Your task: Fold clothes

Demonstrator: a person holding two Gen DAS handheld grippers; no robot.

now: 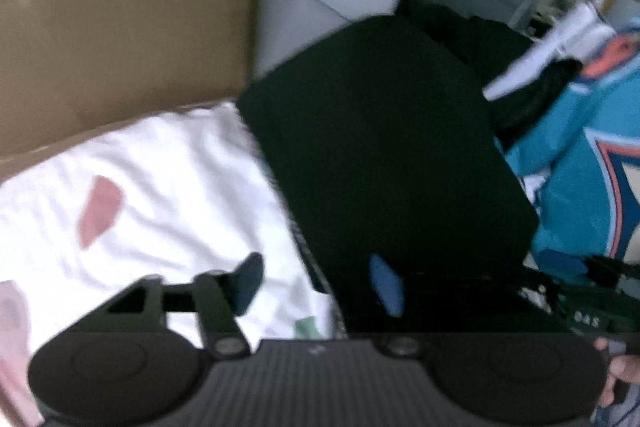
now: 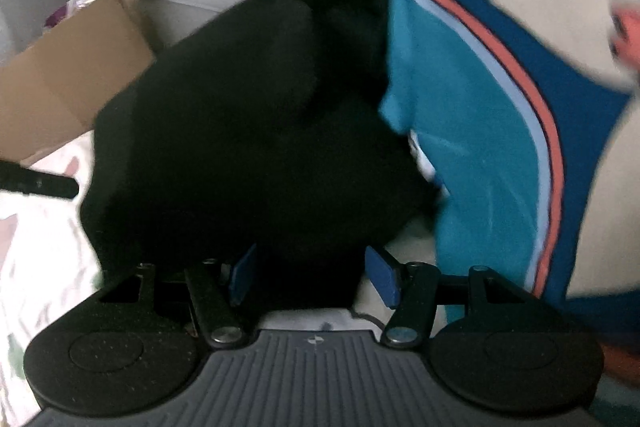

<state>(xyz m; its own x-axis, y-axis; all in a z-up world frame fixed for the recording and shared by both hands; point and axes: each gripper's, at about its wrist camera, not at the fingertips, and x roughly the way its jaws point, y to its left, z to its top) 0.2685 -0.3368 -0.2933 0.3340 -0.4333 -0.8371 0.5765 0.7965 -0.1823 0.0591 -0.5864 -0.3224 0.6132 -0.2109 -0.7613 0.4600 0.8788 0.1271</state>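
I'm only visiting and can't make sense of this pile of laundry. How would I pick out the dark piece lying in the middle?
Start at the white bedsheet with pink patches and the open cardboard box behind it. The black garment lies on the sheet, between the box and a teal jersey. It alone is plain black, with no print.

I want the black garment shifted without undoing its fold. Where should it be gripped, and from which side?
Probably at the black garment's near edge, approached from the front where the right gripper sits with jaws open. That edge faces the jaws; the teal jersey crowds the right side and the cardboard box sits to the left.
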